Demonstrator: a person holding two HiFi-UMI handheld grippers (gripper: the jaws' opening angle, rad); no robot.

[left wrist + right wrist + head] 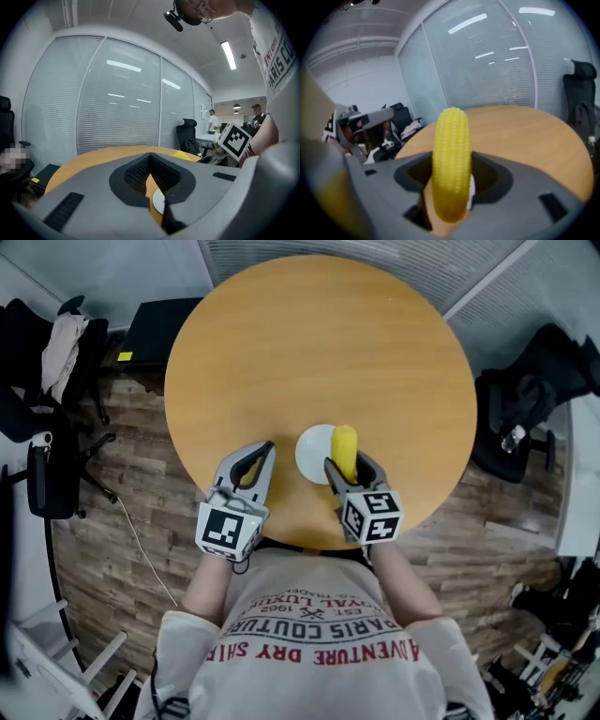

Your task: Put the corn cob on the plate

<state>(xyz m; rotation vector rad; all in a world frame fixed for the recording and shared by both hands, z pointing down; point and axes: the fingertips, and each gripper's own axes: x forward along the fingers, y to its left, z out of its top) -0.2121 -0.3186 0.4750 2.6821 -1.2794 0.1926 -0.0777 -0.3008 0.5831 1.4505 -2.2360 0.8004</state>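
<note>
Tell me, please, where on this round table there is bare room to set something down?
The whole far half of the table is bare, from the plate out to the far rim. Crowding is only at the near edge: the left tool, the plate, and the right tool holding the corn cob at the plate's right side.

Table (319, 362): round, light-brown wood top.
Plate (312, 454): 1 white, round, lying flat on the table, close to its near edge.
</note>
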